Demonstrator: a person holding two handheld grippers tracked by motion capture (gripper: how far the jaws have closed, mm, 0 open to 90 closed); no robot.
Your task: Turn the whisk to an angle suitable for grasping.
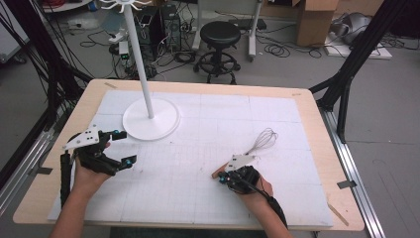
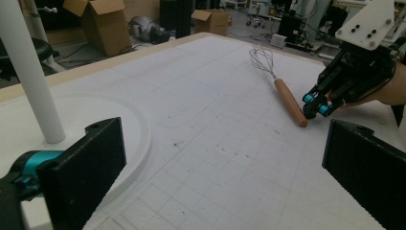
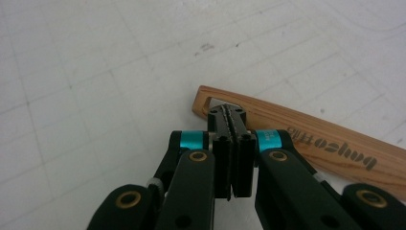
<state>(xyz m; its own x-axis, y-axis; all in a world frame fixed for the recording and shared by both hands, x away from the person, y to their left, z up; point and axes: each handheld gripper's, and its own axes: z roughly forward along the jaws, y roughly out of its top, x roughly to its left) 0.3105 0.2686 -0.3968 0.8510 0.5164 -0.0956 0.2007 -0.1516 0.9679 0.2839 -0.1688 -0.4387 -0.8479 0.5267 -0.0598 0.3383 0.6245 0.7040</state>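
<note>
Spanning the wooden table [image 1: 317,148], a white gridded mat [image 1: 223,119]; cluttered cabled floor [image 1: 277,59]

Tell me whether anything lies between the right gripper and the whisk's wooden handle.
Nothing visible does. The right gripper, jaws shut, sits right at the end of the whisk handle, over its hanging slot. Whether the tips touch the wood is unclear. The mat around it is bare.

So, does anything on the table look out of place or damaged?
Nothing stands out. The whisk lies flat and whole on the white mat, and the white stand is upright. The right hand-held gripper, shut, sits at the handle's end.
</note>
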